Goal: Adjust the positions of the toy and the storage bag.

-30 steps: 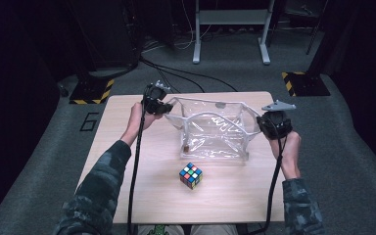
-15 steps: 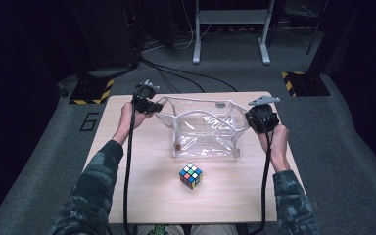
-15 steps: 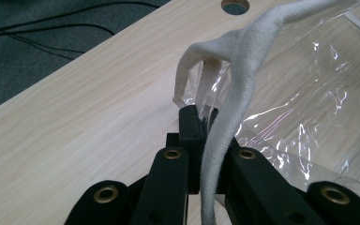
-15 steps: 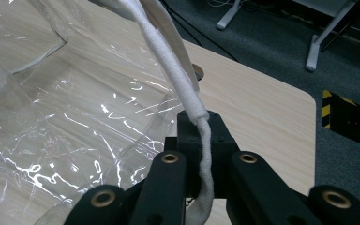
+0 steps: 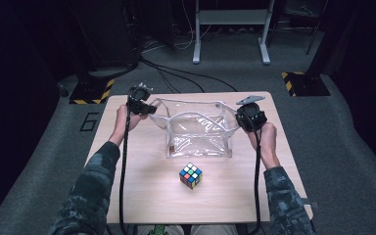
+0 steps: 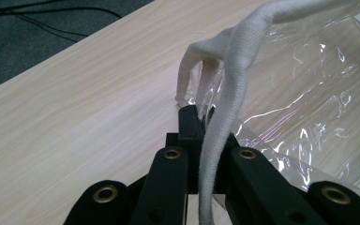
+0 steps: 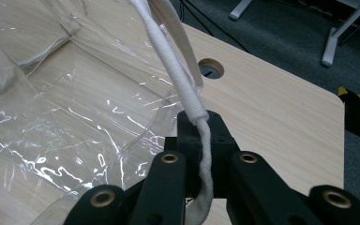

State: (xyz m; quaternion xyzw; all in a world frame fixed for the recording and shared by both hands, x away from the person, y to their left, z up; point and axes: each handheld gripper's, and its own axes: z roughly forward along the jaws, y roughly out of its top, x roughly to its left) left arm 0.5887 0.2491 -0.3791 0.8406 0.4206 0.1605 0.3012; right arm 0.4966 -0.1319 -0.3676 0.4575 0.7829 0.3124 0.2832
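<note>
Cube: we see a multicoloured puzzle cube (image 5: 190, 175) nearest us on the pale wooden worktop (image 5: 142, 191).
Bag: our clear plastic bag with white fabric handles (image 5: 198, 129) stands mid-worktop, beyond the cube.
Left tool (image 5: 144, 108): we clamp it on the bag's left handle strap (image 6: 225, 89).
Right tool (image 5: 245, 117): we clamp it on the right strap (image 7: 180, 79).

Camo sleeves (image 5: 90, 196); blk hand-held grippers (image 5: 141, 105), brass rivets, blk cables.
</note>
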